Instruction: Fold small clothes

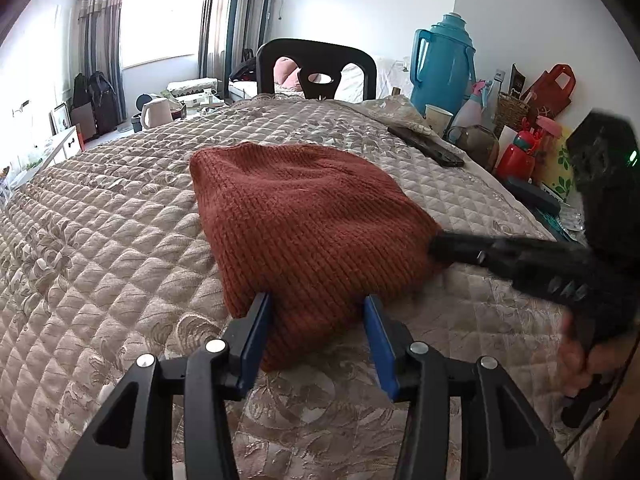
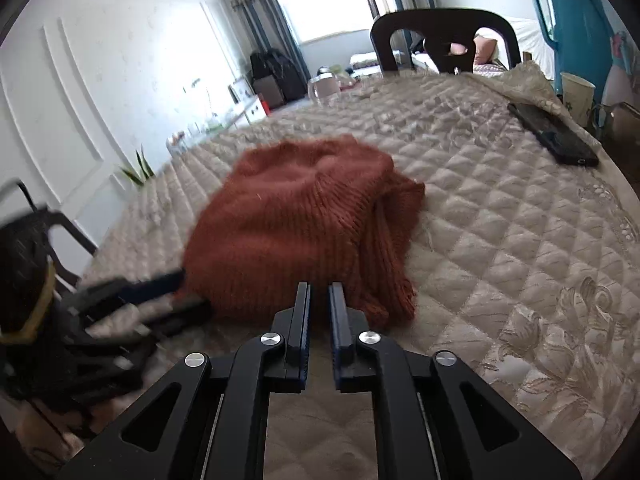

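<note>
A rust-red knitted sweater (image 1: 304,216) (image 2: 288,224) lies folded into a thick bundle on the beige quilted cover (image 1: 120,240) (image 2: 500,220). My left gripper (image 1: 316,300) straddles the bundle's near end, and its blue pads press on both sides of the thick fold. In the right wrist view the left gripper (image 2: 188,288) shows blurred at the bundle's left edge. My right gripper (image 2: 320,286) has its jaws almost together at the sweater's near hem. In the left wrist view the right gripper (image 1: 434,244) pinches the sweater's right-hand corner, with a hand (image 1: 576,360) on its handle.
A black phone (image 1: 428,146) (image 2: 556,136) lies on the cover beyond the sweater, at the right. A teal thermos (image 1: 442,64), a paper cup (image 1: 438,118) and several small items crowd the right edge. A black chair (image 1: 316,64) stands at the far end.
</note>
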`<state>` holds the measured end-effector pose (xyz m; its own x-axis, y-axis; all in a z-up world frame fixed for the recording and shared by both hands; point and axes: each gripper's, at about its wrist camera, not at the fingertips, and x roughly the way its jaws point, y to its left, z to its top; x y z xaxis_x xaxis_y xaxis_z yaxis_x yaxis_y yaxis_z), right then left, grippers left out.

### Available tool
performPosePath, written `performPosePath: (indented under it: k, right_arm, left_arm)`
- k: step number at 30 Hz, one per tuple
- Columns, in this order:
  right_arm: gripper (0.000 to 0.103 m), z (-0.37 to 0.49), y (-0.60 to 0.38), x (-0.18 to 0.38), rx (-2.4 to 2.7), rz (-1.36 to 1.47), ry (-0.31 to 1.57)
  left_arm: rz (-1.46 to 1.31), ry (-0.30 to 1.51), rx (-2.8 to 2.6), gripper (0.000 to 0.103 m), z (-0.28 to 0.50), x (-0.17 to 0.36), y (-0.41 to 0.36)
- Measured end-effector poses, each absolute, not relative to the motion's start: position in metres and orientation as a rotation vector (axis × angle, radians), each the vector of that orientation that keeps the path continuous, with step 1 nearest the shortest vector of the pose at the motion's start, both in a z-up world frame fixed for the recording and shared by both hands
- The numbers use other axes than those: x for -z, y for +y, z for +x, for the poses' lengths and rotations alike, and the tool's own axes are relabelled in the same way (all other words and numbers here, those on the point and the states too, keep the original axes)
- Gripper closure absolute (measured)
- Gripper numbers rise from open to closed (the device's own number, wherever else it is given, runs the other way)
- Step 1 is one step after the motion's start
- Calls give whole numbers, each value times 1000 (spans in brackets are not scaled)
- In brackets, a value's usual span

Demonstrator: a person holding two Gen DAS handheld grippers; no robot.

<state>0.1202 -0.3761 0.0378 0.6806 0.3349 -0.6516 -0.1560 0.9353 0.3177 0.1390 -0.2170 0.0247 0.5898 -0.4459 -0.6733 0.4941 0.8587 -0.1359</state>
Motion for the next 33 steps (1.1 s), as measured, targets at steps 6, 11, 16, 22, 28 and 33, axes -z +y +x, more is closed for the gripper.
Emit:
performPosePath:
  k: [6, 11, 16, 22, 28, 33]
  right_arm:
    - [94, 132, -375, -49, -286, 302, 730]
    - [101, 151, -385, -26, -275, 367, 768]
    - [101, 146, -388, -28, -277, 382, 777]
    - [70, 135, -405, -45, -271, 425, 738]
    - [43, 162, -421, -32, -299, 503, 800]
    - [43, 182, -426, -13, -312, 550, 858]
  left_arm:
    - [65, 765, 546, 52, 139, -25, -217]
    - [53, 767, 551, 52, 139, -25, -217]
    - [12, 769, 568, 52, 138, -27, -206]
    - [-147, 765, 561, 50, 155, -41, -169]
    - [-302, 894, 568, 44, 207, -19, -160]
    - [-353, 936, 617, 43, 223, -2, -174]
